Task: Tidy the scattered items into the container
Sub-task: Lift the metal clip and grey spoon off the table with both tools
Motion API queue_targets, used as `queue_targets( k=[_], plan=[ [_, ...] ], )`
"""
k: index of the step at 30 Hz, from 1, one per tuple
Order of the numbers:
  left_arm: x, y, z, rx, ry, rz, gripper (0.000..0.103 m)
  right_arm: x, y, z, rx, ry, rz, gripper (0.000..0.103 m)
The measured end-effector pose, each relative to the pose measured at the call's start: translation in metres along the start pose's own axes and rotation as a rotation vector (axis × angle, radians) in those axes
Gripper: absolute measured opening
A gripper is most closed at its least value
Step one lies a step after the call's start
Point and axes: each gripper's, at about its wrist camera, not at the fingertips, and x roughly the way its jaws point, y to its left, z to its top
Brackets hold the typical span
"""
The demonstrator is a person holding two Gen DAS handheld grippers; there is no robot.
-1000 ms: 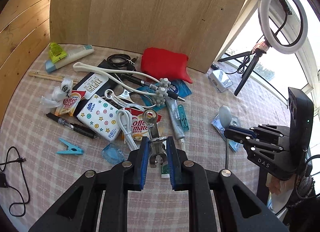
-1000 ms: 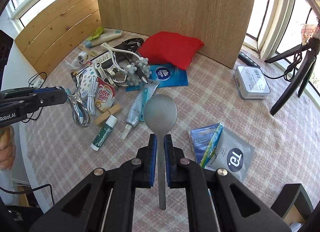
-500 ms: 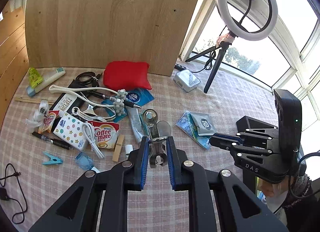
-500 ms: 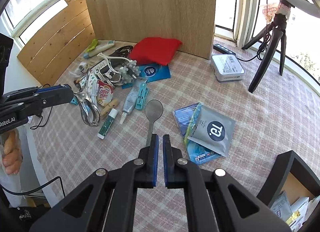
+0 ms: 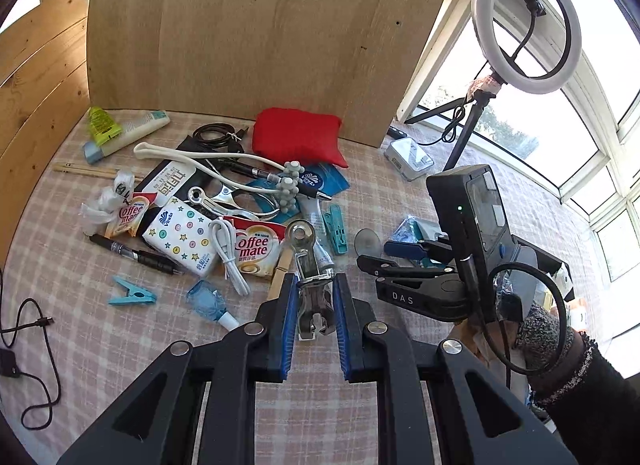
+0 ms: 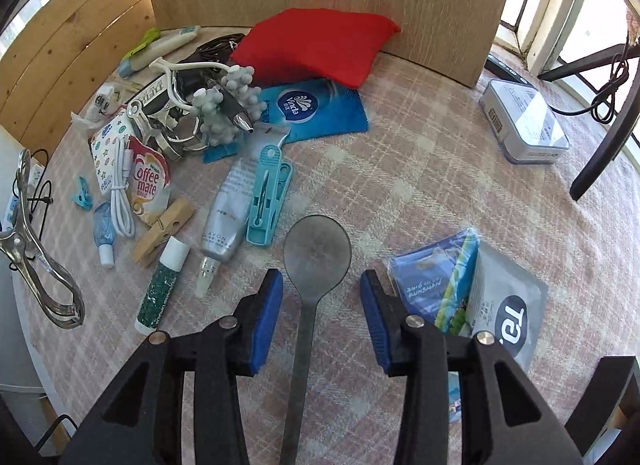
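My left gripper (image 5: 313, 305) is shut on a metal clamp (image 5: 307, 261) and holds it above the checked tablecloth; the clamp also hangs at the left edge of the right wrist view (image 6: 28, 249). My right gripper (image 6: 320, 305) is open, its blue pads either side of a grey metal spoon (image 6: 316, 257) that lies on the cloth. In the left wrist view the right gripper (image 5: 384, 257) sits low by the spoon bowl (image 5: 367, 240). A dark container corner (image 6: 616, 397) shows at the lower right.
A pile of items lies at the left: red pouch (image 6: 316, 45), Coffee-mate sachet (image 6: 148, 181), silver tube (image 6: 228, 221), teal clip (image 6: 268, 193), glue stick (image 6: 162, 285), wooden peg (image 6: 162, 233). Foil packets (image 6: 480, 297) lie right of the spoon. A white box (image 6: 524, 121) and tripod stand at the back right.
My right gripper has opened and let the spoon down onto the cloth, and sits lower and closer to the table. My left gripper still holds the clamp.
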Motion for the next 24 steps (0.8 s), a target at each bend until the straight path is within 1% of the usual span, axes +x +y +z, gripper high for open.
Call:
queue_targets(
  k=[1,2,4,10,12,14,20,24],
  plan=[
    [0.002,0.001,0.000,-0.005,0.003,-0.001,0.016,0.001,0.000,0.002,0.005,-0.001,-0.002,0.037],
    [0.003,0.002,-0.001,-0.008,0.005,-0.002,0.016,0.001,0.001,0.004,0.008,-0.004,-0.002,0.032],
    [0.005,0.002,-0.001,-0.009,0.009,-0.003,0.016,0.000,0.000,0.005,0.018,-0.006,0.010,0.005],
    [0.007,-0.004,-0.001,0.010,0.016,-0.013,0.016,-0.016,-0.006,-0.004,0.064,-0.032,0.052,0.003],
    [0.006,-0.008,0.000,0.017,0.015,-0.017,0.016,-0.023,-0.007,-0.007,0.072,-0.047,0.040,0.002],
    [0.004,-0.012,0.001,0.028,0.012,-0.023,0.016,-0.034,-0.010,-0.010,0.095,-0.064,0.052,0.002],
    [-0.001,-0.032,0.002,0.065,0.010,-0.051,0.016,-0.084,-0.024,-0.023,0.144,-0.146,0.065,0.002],
    [-0.002,-0.059,0.003,0.112,0.014,-0.094,0.016,-0.118,-0.036,-0.035,0.195,-0.207,0.065,0.002]
  ],
)
